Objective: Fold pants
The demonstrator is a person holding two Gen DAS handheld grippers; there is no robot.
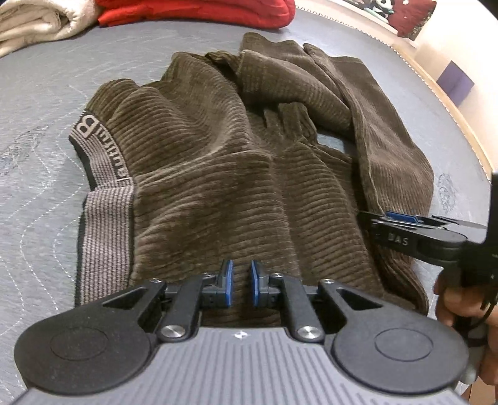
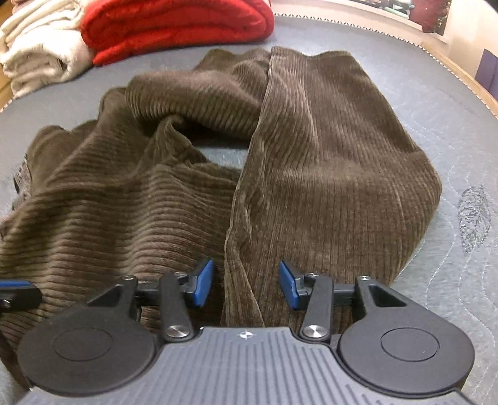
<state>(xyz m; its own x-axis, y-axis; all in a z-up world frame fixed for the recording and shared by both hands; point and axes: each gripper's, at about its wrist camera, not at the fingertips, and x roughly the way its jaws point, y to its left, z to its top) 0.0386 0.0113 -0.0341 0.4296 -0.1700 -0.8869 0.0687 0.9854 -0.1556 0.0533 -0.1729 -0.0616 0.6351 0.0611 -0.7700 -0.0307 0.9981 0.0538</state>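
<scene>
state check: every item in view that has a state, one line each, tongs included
brown corduroy pants: crumpled on the mattress, legs bunched, not yet folded flat
waistband: exposed, at the left end in the left wrist view
left tongs: narrow gap, fabric beneath, grip unclear
right tongs: open over a fabric ridge, pads not pressing
red blanket: folded, at the far edge
cream blanket: folded, beside the red one

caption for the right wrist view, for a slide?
Right gripper open over brown corduroy pants bunched on a grey quilted mattress.
</scene>
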